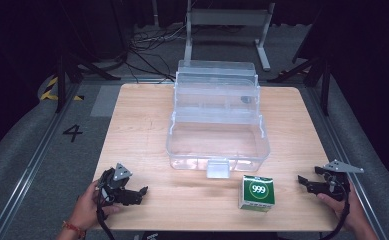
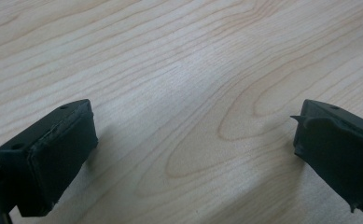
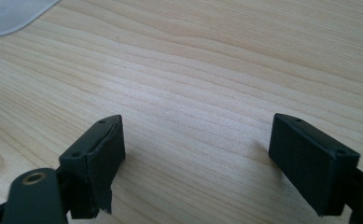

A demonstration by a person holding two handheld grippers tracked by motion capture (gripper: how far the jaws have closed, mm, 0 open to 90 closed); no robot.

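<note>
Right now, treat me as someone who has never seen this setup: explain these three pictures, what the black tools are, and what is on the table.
A person sits at a wooden table with a handheld two-jaw gripper in each hand. The high view looks down from above the person: the left gripper is at lower left, the right gripper at lower right. The other two pictures come from small cameras riding on the grippers, looking along their black jaws. In both, the left gripper and the right gripper have their jaws spread wide over bare wood, holding nothing. On the table stand a clear plastic box, its lid tipped open, and a small green-and-white carton marked 999, near the right gripper but untouched.
</note>
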